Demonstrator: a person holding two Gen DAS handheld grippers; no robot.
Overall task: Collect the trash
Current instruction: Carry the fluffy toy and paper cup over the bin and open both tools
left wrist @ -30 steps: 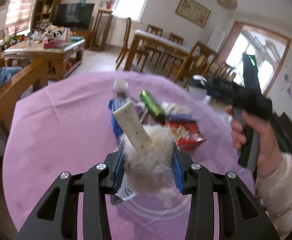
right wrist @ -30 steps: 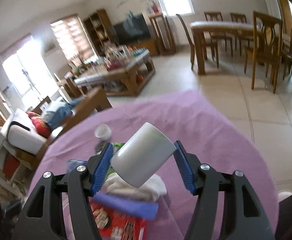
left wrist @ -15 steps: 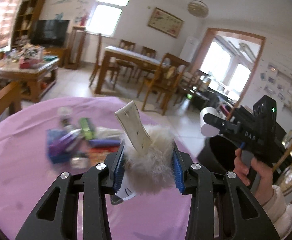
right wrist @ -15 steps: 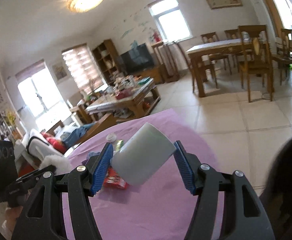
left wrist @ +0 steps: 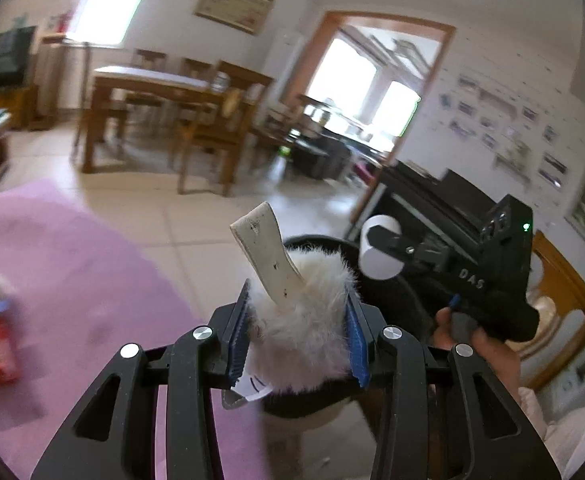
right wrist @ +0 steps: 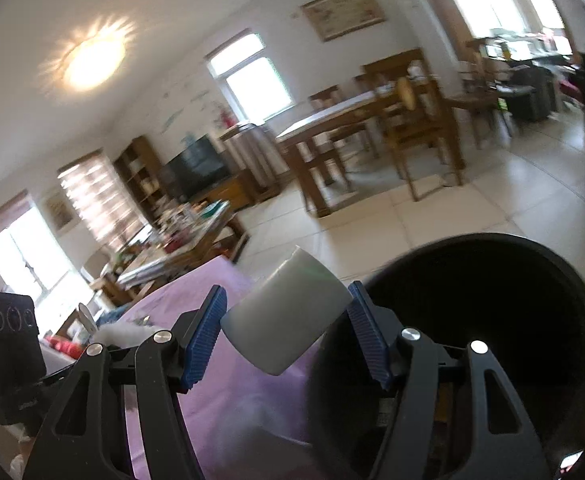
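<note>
right gripper [right wrist: 286, 334] clamping a tilted grey paper cup [right wrist: 286, 314] between blue pads, hovering at the rim of a black trash bin [right wrist: 564, 280], purple tablecloth [right wrist: 228, 400] lying below, left gripper [right wrist: 12, 360] showing at far left

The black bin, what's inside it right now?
Nothing can be made out inside the black bin: its interior is dark. The right gripper and the grey cup it holds cover the near left part.

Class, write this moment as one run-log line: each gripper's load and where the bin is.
left gripper: shut on fluffy white item | right gripper: shut on white cup | black bin: beside purple table
</note>
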